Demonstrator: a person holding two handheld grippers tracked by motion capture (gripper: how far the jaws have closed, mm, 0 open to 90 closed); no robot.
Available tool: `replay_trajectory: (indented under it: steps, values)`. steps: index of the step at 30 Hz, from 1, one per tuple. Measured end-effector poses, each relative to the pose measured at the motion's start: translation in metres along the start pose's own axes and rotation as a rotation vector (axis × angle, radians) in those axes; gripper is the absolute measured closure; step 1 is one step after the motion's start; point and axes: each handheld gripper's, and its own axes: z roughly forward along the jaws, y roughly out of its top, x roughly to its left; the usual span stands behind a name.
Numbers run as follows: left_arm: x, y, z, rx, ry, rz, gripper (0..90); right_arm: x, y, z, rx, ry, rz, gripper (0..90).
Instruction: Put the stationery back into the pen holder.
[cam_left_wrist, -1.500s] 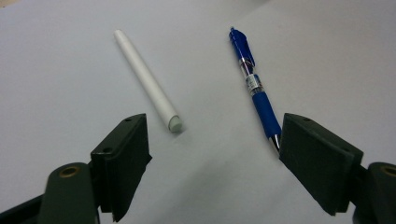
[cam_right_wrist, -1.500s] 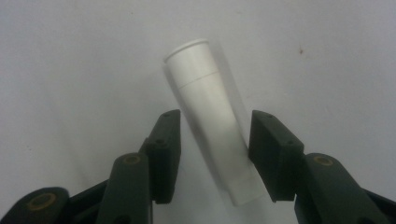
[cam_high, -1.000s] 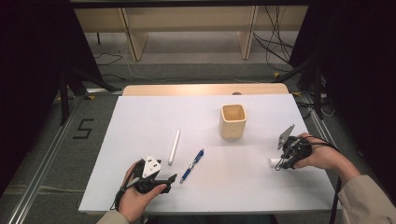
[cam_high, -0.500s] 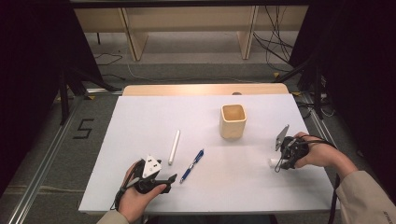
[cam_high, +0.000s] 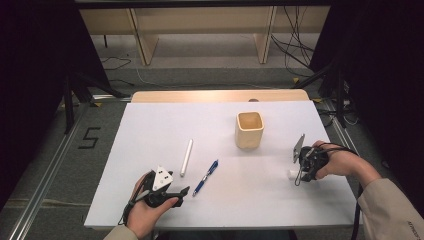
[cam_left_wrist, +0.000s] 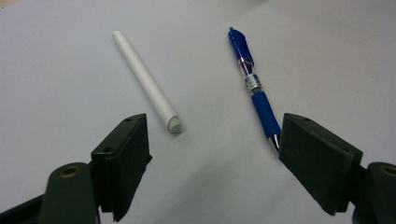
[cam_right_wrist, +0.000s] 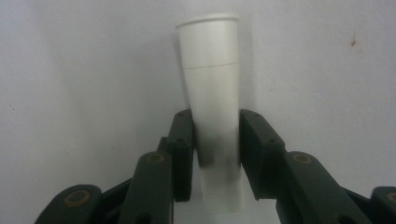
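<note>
The right gripper is seen near the table's right edge, and in the right gripper view a white tube is clamped between its two black jaws, which have just been closing; the pads are pressed against the tube's sides, and the tube's flat wide end is carried beyond the tips. In the high view a short white stub of that tube is visible just beside the gripper. The left gripper is held near the table's front edge with its jaws spread wide and nothing between them. Just ahead of its left jaw a white stick is lain; ahead of its right jaw a blue pen is lain, tip nearest. A wooden cup is stood farther off, between the two grippers.
</note>
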Motion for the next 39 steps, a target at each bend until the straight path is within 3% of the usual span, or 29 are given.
replay_trajectory:
  steps: [14,25,39]
  values:
    - [0.001,0.0,0.0,-0.003,0.0,-0.004,24.6,-0.001,-0.003,-0.002,0.01,0.013,0.041,70.7]
    - [0.001,0.0,0.0,-0.003,0.001,-0.005,24.6,0.0,-0.008,-0.008,-0.052,-0.005,0.075,70.7]
    - [0.001,0.0,0.0,-0.003,0.002,-0.006,24.6,0.001,-0.015,-0.017,-0.187,-0.035,0.167,70.7]
